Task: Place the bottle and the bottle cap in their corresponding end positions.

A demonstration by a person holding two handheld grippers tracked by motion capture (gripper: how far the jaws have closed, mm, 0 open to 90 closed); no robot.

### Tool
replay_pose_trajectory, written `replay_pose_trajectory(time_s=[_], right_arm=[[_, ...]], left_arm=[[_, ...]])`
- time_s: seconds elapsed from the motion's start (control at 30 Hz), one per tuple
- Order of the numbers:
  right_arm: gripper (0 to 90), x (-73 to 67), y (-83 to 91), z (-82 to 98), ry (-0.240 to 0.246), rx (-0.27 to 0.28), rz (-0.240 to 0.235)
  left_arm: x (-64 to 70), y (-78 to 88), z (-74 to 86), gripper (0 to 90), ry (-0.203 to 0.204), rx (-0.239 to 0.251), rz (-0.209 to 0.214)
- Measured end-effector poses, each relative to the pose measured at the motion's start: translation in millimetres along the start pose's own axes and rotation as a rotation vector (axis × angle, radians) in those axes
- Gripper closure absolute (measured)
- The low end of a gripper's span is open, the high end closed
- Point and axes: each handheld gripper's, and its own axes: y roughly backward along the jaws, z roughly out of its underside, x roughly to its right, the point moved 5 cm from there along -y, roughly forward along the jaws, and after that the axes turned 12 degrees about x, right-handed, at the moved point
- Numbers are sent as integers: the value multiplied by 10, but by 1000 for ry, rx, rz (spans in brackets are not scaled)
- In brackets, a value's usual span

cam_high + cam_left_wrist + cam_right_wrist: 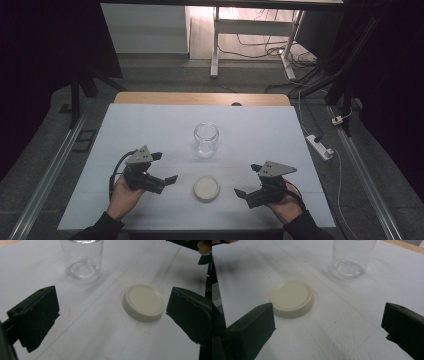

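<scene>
Lid lies flat on the white sheet, top up, and I take it as my mark. Nearest me, my left gripper sits just left of the lid and my right gripper just right of it, both spread wide and grasping nothing. Bare sheet shows between the lid and each set of jaws, so there is free room on both sides. In the left gripper view the lid rests close to one jaw, apart from it; in the right gripper view the lid lies just past one jaw, not touching. The near sheet edge runs close behind my hands.

Beyond the lid stands the jar, upright, clear glass, open at the mouth and empty as far as I can see, well apart from the lid.

Farther still, a wooden table edge shows past the sheet. Beyond that come grey floor, a white desk frame and loose cables.
</scene>
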Motion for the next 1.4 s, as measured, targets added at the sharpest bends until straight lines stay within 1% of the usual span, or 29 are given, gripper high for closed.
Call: replay_pose_trajectory(time_s=[0.23,0.4,0.57,0.77,0.87,1.0,1.1,1.17,1.23,1.33,1.4], right_arm=[[0,82,181,61,-19,4,55],[0,133,310,108,-33,10,92],[0,172,438,174,-49,7,126],[0,219,600,265,-78,-3,173],[0,249,682,320,-97,-8,198],[0,280,779,400,-129,-17,226],[0,294,843,451,-138,-23,248],[0,301,879,483,-142,-31,258],[0,303,908,517,-146,-48,266],[0,306,943,528,-149,-48,280],[0,307,956,539,-151,-60,285]], left_arm=[[14,262,133,0,42,12,-32],[25,442,212,0,52,25,-64],[10,616,312,0,81,35,-93],[0,790,448,0,103,29,-140],[9,860,511,0,117,28,-152],[23,932,606,0,133,15,-169],[34,973,682,0,148,-3,-179],[42,998,727,0,150,-19,-189],[53,1022,770,0,156,-38,-194],[65,1051,825,0,149,-70,-221],[74,1068,831,0,144,-72,-228]])
